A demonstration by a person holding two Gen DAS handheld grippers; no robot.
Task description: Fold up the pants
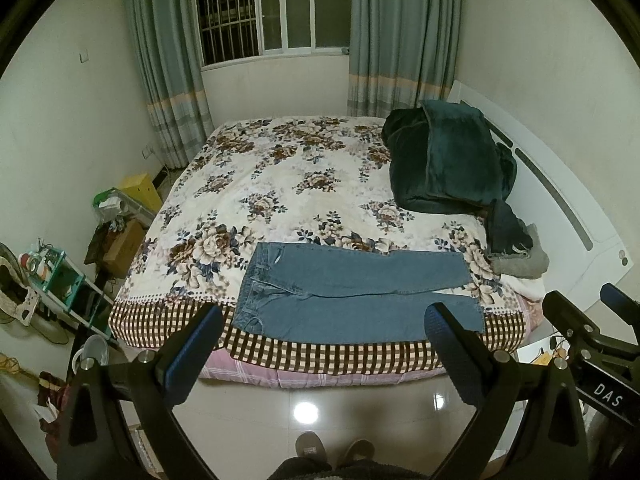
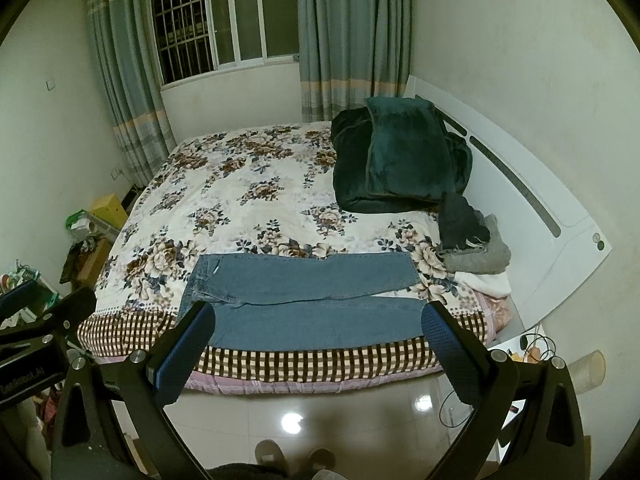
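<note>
A pair of blue jeans (image 1: 352,292) lies flat along the near edge of the bed, waist to the left, legs to the right, both legs side by side. It also shows in the right wrist view (image 2: 304,300). My left gripper (image 1: 324,316) is open and empty, held above the floor in front of the bed, short of the jeans. My right gripper (image 2: 318,316) is open and empty too, at the same distance. The right gripper also shows at the right edge of the left wrist view (image 1: 592,320).
The bed has a floral cover (image 1: 288,184) with a checked border (image 1: 320,354). A dark green blanket (image 1: 448,156) and a pile of dark and grey clothes (image 1: 516,248) lie at the right by the white headboard (image 1: 560,200). Cluttered shelves (image 1: 60,280) stand left. Shiny tile floor (image 1: 304,412) lies below.
</note>
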